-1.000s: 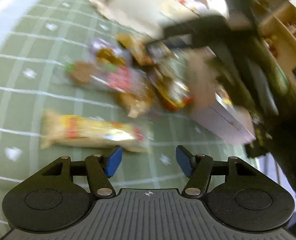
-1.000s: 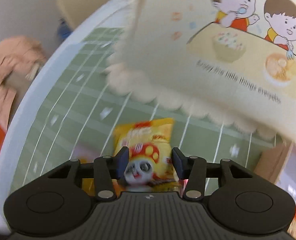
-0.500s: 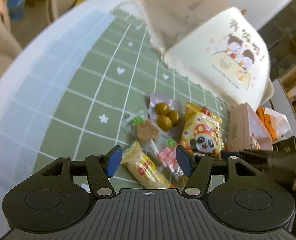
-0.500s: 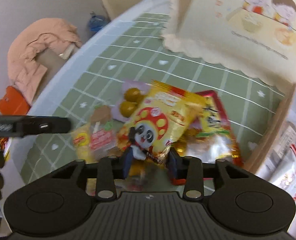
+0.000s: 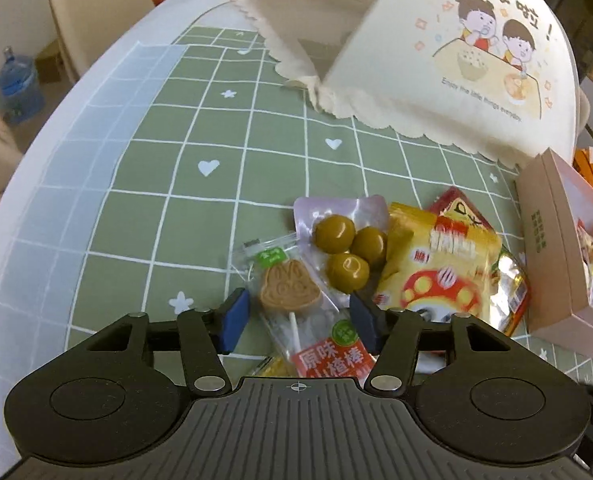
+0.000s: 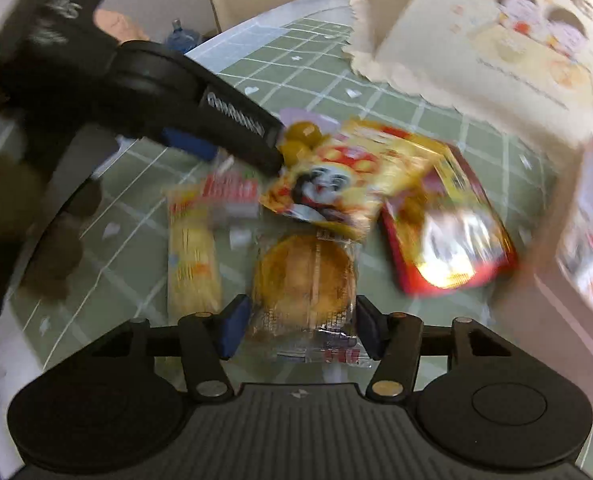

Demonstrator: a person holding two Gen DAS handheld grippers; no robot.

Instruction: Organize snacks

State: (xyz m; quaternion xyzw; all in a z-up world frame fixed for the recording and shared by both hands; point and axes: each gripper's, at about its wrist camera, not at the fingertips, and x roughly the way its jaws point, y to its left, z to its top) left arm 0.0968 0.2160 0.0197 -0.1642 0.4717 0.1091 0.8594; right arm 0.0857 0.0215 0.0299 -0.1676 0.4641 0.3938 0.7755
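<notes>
The left wrist camera sits low behind its fingers, looking forward and down across the green checked tablecloth (image 5: 164,208) at close range. The right wrist camera does the same from further right and nearer the table's edge. Both views take in the panda snack bag (image 5: 436,268) (image 6: 336,180), the olive packet (image 5: 344,240) and the cartoon-printed cover (image 5: 456,60)

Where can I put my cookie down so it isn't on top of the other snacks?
Bare cloth lies left of the green plum pack, out to the pale border. It is crowded from the bunny lollipop to the pink box.
</notes>
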